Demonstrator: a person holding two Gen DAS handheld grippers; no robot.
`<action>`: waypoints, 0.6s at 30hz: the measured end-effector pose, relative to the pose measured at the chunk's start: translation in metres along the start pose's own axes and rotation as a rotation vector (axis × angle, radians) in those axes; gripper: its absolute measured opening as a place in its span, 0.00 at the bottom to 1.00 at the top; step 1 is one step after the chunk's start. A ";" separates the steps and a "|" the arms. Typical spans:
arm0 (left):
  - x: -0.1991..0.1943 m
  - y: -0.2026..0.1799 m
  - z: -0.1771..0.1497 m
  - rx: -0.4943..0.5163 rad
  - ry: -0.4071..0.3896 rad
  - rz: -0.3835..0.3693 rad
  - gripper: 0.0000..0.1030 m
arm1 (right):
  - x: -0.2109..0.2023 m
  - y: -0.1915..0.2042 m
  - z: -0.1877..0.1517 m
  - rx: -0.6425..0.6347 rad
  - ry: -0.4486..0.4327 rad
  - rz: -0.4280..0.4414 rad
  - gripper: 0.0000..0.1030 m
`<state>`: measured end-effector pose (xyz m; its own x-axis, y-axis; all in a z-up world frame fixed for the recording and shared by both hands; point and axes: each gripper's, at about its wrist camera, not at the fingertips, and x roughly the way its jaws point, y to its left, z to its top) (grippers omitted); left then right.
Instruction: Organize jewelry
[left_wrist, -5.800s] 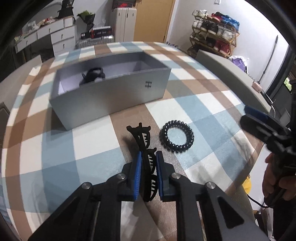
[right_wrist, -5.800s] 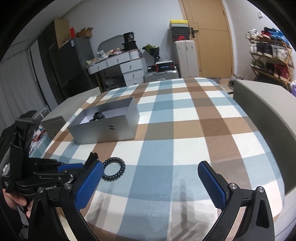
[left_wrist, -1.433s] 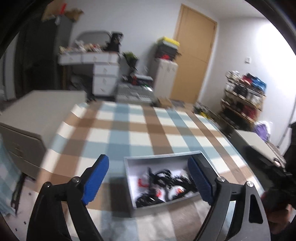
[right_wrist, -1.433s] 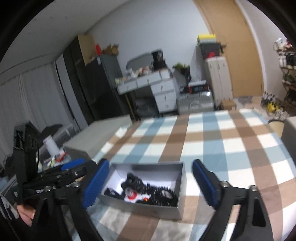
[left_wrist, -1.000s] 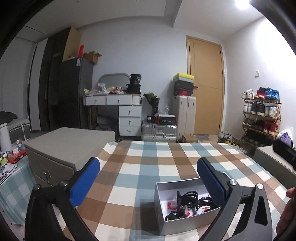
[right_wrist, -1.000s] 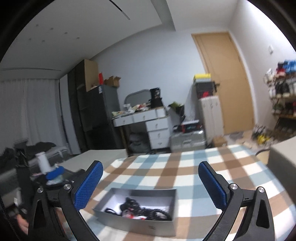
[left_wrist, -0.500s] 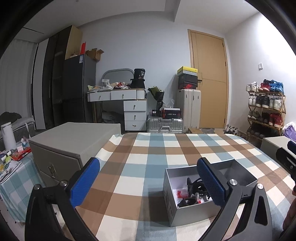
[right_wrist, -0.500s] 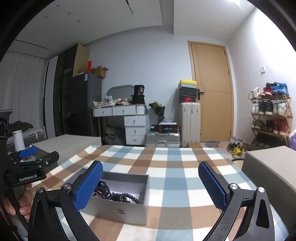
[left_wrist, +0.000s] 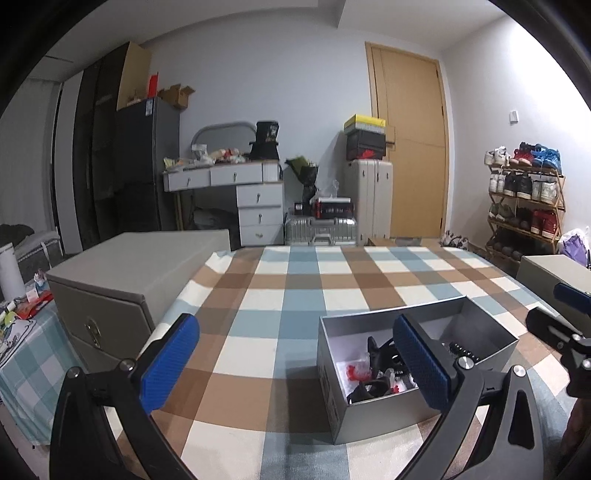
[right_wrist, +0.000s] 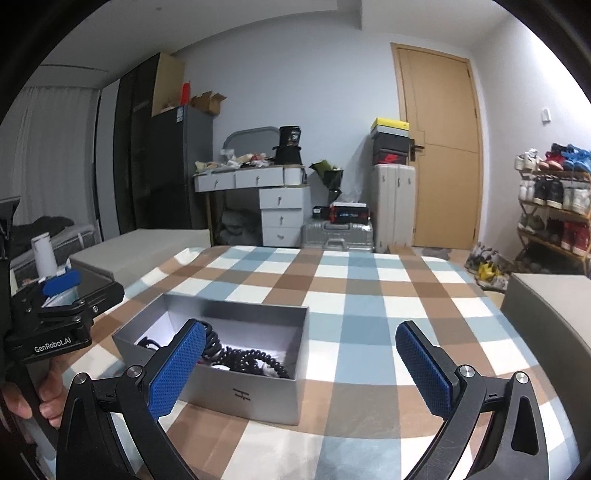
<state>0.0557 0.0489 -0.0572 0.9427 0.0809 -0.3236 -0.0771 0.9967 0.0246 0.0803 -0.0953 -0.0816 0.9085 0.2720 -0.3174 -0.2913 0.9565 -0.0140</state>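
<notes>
While both units hover above the checkered table (right_wrist: 369, 295), the left gripper (left_wrist: 295, 365) and right gripper (right_wrist: 301, 365) are spread wide, released and empty. Hair ties and clips (right_wrist: 243, 356) lie inside the grey box (right_wrist: 255, 395), at 4 o'clock in the left view, 8 o'clock in the right.

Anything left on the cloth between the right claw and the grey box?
No. In the right wrist view, only bare checked cloth lies between the right claw and the grey box.
</notes>
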 end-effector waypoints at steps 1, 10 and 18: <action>-0.001 0.001 0.000 -0.004 -0.003 -0.008 0.99 | 0.000 0.001 0.000 -0.004 0.002 -0.002 1.00; -0.003 0.001 0.000 -0.010 -0.003 -0.005 0.99 | -0.006 -0.001 0.000 0.003 -0.025 -0.021 1.00; -0.005 0.001 0.002 -0.013 -0.005 -0.002 0.99 | -0.009 0.000 0.001 -0.001 -0.043 -0.013 1.00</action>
<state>0.0511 0.0496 -0.0539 0.9445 0.0785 -0.3190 -0.0790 0.9968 0.0112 0.0726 -0.0975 -0.0774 0.9244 0.2636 -0.2756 -0.2793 0.9600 -0.0186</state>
